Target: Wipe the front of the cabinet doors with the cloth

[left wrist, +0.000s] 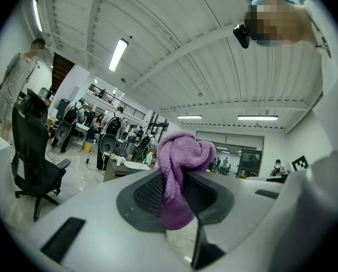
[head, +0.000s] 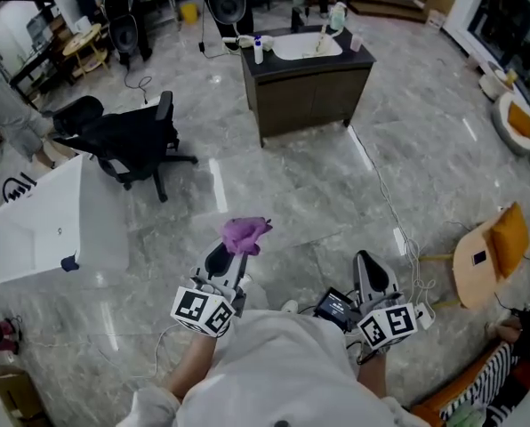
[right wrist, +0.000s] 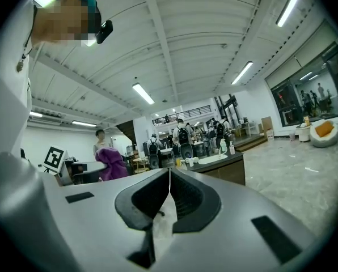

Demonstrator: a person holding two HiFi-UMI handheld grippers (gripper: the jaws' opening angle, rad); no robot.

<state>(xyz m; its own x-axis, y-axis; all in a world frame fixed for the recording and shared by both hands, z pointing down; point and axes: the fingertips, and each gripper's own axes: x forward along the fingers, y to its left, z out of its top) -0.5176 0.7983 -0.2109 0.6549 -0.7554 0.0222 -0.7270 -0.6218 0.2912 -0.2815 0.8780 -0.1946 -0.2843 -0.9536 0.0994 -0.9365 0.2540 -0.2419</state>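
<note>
Left gripper (head: 230,261) clamped on crumpled purple terry cloth (head: 245,233), right gripper (head: 367,265) empty (jaws pressed together), dark sink cabinet (head: 311,98) upper centre.

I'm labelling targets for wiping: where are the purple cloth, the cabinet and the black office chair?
purple cloth (head: 245,233): head view, middle of the bunched fabric.
cabinet (head: 314,103): head view, its dark door front.
black office chair (head: 127,140): head view, its seat.
</note>
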